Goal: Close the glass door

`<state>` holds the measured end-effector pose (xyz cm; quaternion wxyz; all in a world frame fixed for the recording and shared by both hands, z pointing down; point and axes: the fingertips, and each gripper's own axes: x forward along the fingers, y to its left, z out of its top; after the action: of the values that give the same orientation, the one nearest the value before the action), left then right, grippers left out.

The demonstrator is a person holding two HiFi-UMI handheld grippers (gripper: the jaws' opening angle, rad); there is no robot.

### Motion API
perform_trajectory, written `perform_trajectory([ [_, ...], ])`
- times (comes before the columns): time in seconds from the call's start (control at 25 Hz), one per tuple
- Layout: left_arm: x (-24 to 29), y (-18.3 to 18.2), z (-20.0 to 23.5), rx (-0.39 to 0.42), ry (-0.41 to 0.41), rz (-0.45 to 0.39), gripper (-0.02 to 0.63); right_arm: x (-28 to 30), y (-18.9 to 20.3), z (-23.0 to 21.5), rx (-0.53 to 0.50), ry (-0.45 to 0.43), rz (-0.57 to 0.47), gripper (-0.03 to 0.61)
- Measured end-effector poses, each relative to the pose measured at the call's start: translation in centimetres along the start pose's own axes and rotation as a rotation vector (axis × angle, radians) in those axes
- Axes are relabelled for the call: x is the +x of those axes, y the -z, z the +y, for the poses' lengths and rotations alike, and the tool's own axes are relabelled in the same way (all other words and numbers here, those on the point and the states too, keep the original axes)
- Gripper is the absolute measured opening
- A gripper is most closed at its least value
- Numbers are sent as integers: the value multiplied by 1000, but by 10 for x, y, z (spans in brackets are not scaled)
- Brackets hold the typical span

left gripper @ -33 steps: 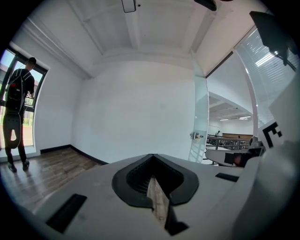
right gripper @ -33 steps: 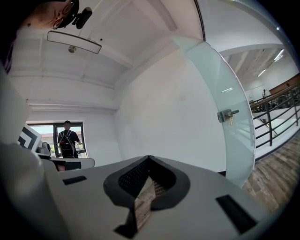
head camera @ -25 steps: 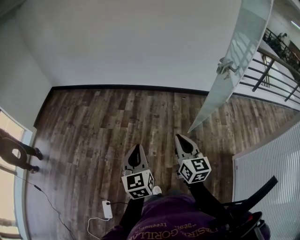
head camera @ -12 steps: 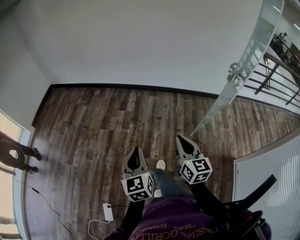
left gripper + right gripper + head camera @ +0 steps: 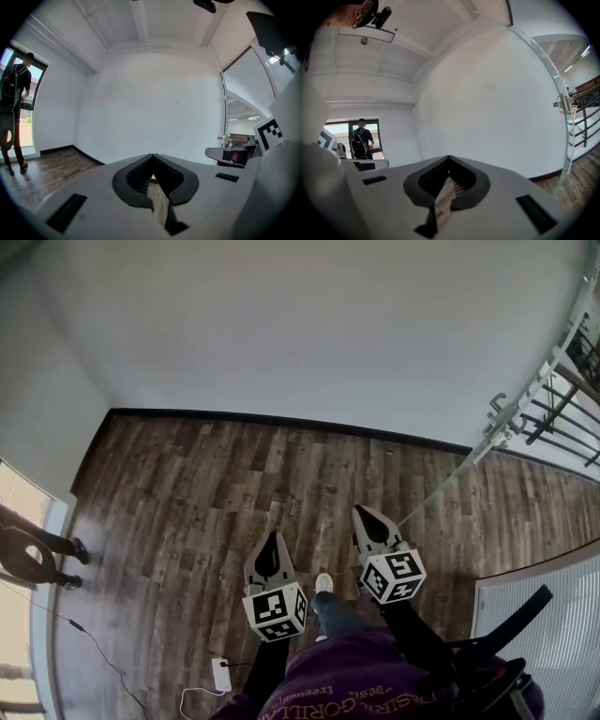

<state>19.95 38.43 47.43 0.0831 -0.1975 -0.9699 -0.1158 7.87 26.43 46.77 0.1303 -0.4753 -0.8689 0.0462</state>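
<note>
There are two grippers, the left gripper (image 5: 271, 540) and the right gripper (image 5: 362, 515). Both have their jaws pressed together and hold nothing. One glass door (image 5: 448, 482) with one handle (image 5: 497, 415) stands ahead on the right. It touches neither gripper.

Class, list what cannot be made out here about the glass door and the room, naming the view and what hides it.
Glass door: head view shows it nearly edge-on; the picture's right edge cuts off its top.
Door handle: right gripper view, too small to tell its type.
Person by the window: head view, only legs; the left edge cuts off the rest.
Frame that the door closes against: in no view.
</note>
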Motion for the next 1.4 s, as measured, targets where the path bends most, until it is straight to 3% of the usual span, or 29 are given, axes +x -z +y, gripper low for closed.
perform_trajectory([
  [0.6,144,-44,1,25,31,-14,0,116,-42,-68,4,15,-14,-3],
  [1.12,188,-43,22,3,31,17,0,160,-41,-81,11,41,6,-3],
  [1.4,250,-66,40,14,98,13,0,209,-56,-95,11,110,-5,-3],
])
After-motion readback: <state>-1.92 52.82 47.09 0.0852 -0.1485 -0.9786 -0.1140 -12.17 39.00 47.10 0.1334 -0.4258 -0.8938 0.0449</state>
